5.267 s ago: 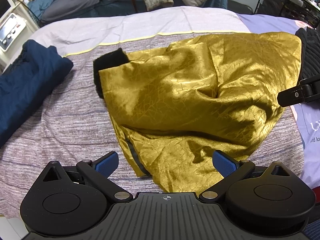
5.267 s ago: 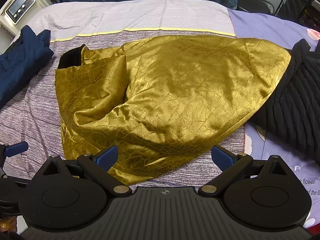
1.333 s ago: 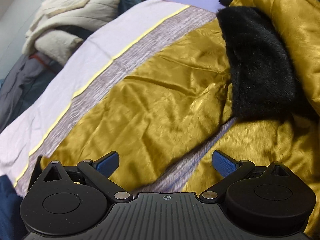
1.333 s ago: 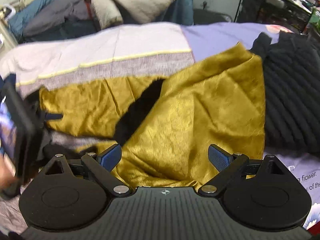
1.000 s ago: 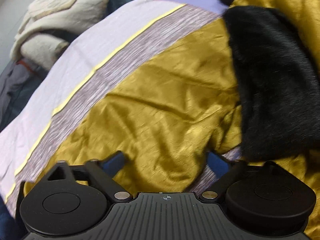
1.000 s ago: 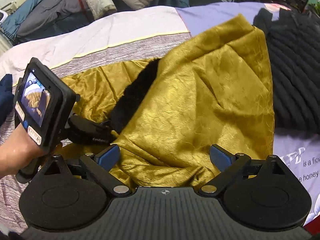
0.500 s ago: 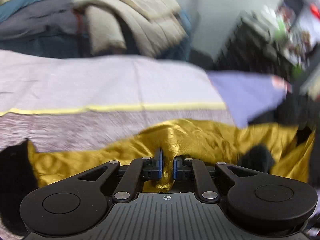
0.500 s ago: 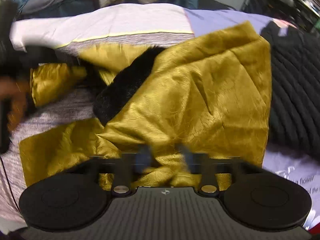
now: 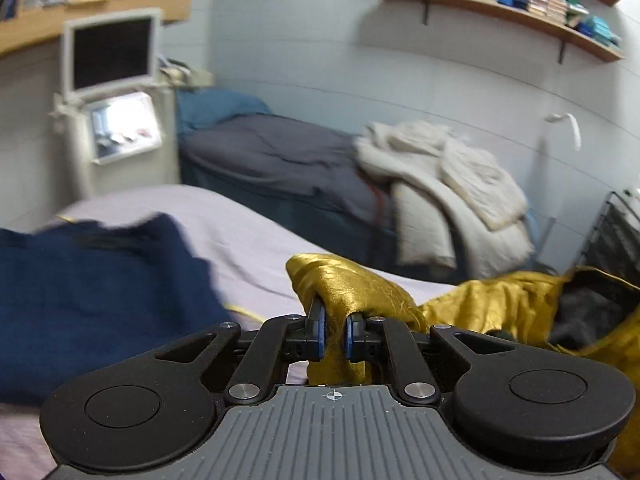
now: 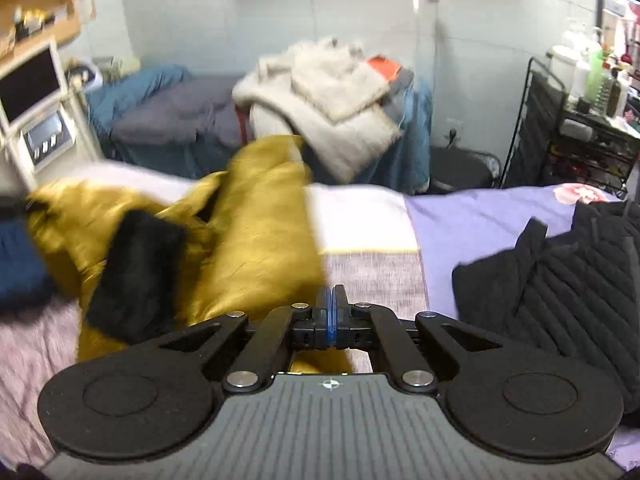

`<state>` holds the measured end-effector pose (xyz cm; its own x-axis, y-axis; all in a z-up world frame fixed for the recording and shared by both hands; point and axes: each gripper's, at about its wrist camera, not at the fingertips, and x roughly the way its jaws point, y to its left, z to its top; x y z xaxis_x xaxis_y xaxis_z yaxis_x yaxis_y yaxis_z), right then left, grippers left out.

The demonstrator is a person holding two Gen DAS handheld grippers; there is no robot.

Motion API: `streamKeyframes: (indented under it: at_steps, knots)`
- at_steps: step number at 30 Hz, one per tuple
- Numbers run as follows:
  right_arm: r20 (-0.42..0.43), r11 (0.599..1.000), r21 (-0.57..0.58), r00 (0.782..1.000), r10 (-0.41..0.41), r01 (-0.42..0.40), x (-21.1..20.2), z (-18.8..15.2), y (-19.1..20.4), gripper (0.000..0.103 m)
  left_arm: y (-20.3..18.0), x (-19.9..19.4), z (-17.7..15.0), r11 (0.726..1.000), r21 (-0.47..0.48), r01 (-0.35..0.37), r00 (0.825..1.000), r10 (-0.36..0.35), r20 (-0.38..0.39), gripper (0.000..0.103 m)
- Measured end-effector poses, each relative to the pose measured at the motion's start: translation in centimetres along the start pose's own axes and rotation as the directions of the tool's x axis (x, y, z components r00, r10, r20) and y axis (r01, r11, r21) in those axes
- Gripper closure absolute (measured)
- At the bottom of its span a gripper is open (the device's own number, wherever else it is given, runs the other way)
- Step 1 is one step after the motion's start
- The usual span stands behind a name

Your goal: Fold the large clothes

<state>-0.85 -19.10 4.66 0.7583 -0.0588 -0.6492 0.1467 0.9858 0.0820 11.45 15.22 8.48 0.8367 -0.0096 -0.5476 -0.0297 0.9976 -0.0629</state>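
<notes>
Nearest the lens in the left wrist view, the left gripper (image 9: 334, 338) has its blue pads drawn close on a bunched wad of the gold garment (image 9: 360, 284), which bulges up between and over the fingertips. In the right wrist view, the right gripper (image 10: 331, 322) has its pads pressed together; gold fabric shows just beneath and to the left of them, so it probably pinches a thin edge of the same garment, though motion blur makes that hard to confirm.

Just beyond, the gold garment hangs lifted off the bed (image 10: 368, 276), its body sagging leftward in a loose heap with a black furry trim (image 10: 132, 276) facing the camera. A navy garment (image 9: 100, 292) lies on the bed to the left, and a black quilted jacket (image 10: 568, 292) to the right, apart from the gold one.

Farther back sit a second bed with grey bedding (image 9: 272, 160), a pile of cream blankets (image 9: 448, 184) and wall shelves (image 9: 500, 4).

The folding looks barely begun: the garment is raised and crumpled, with no tidy crease visible. Spreading it flat and making every fold remains to be done.
</notes>
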Motion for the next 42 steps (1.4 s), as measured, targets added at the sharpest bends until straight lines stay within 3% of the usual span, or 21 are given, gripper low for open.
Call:
streamKeyframes:
  at_steps: [4, 6, 7, 8, 9, 10, 13, 18, 25, 32, 35, 37, 42]
  knots:
    - [0.094, 0.999, -0.037, 0.995, 0.020, -0.016, -0.7, 2.6, 0.8, 0.101, -1.3, 0.3, -0.4, 0.986, 0.140, -0.089, 0.996, 0.089, 0.009, 0.051]
    - [0.051, 0.997, -0.070, 0.999, 0.014, -0.011, 1.1, 4.0, 1.6, 0.099, -1.9, 3.3, -1.6, 0.981, 0.153, -0.120, 0.989, 0.131, -0.068, 0.036]
    - [0.031, 0.998, -0.053, 0.999, 0.023, -0.021, 2.1, 4.3, 2.0, 0.092, -1.7, 4.4, -2.3, 0.979, 0.145, -0.141, 0.983, 0.155, -0.094, 0.033]
    - [0.003, 0.999, -0.031, 0.999, 0.045, -0.045, 3.4, 4.6, 2.1, 0.064, -1.6, 5.4, -3.1, 0.976, 0.140, -0.165, 0.976, 0.182, -0.119, 0.017]
    - [-0.036, 0.996, -0.005, 0.996, 0.085, -0.085, 4.4, 4.5, 2.6, 0.046, -1.7, 6.2, -3.7, 0.971, 0.141, -0.191, 0.967, 0.211, -0.144, 0.003]
    - [-0.072, 0.991, 0.023, 0.989, 0.130, -0.129, 5.4, 4.3, 3.1, 0.027, -1.7, 6.8, -4.3, 0.965, 0.148, -0.218, 0.958, 0.241, -0.157, 0.001]
    - [-0.115, 0.972, 0.083, 0.967, 0.227, -0.219, 6.3, 2.7, 5.1, 0.027, -1.8, 6.5, -6.2, 0.943, 0.212, -0.257, 0.943, 0.292, -0.157, 0.000]
    - [-0.221, 0.962, 0.048, 0.936, 0.273, -0.269, 7.5, -0.2, 8.4, 0.022, -1.5, 3.8, -9.2, 0.938, 0.259, -0.230, 0.938, 0.284, -0.198, 0.000]
    - [-0.313, 0.948, 0.008, 0.900, 0.304, -0.317, 10.7, -2.3, 12.5, 0.018, -0.9, 3.0, -13.0, 0.960, 0.169, -0.225, 0.902, 0.271, -0.335, 0.000]
    - [-0.367, 0.925, -0.036, 0.866, 0.341, -0.379, 17.1, -2.7, 17.6, 0.016, -1.8, 0.8, -15.6, 0.965, 0.150, -0.216, 0.894, 0.257, -0.368, 0.000]
    - [-0.403, 0.912, 0.004, 0.834, 0.376, -0.410, 20.1, -2.7, 19.3, 0.016, -2.1, -0.9, -16.8, 0.967, 0.131, -0.219, 0.895, 0.253, -0.369, 0.000]
    - [-0.417, 0.907, 0.041, 0.818, 0.397, -0.419, 21.9, -2.8, 20.1, 0.016, -2.4, -1.9, -17.8, 0.967, 0.118, -0.227, 0.886, 0.255, -0.387, 0.000]
    - [-0.401, 0.900, 0.030, 0.820, 0.409, -0.435, 24.1, -2.7, 22.2, 0.019, -3.4, -3.4, -20.6, 0.965, 0.091, -0.247, 0.857, 0.261, -0.444, 0.000]
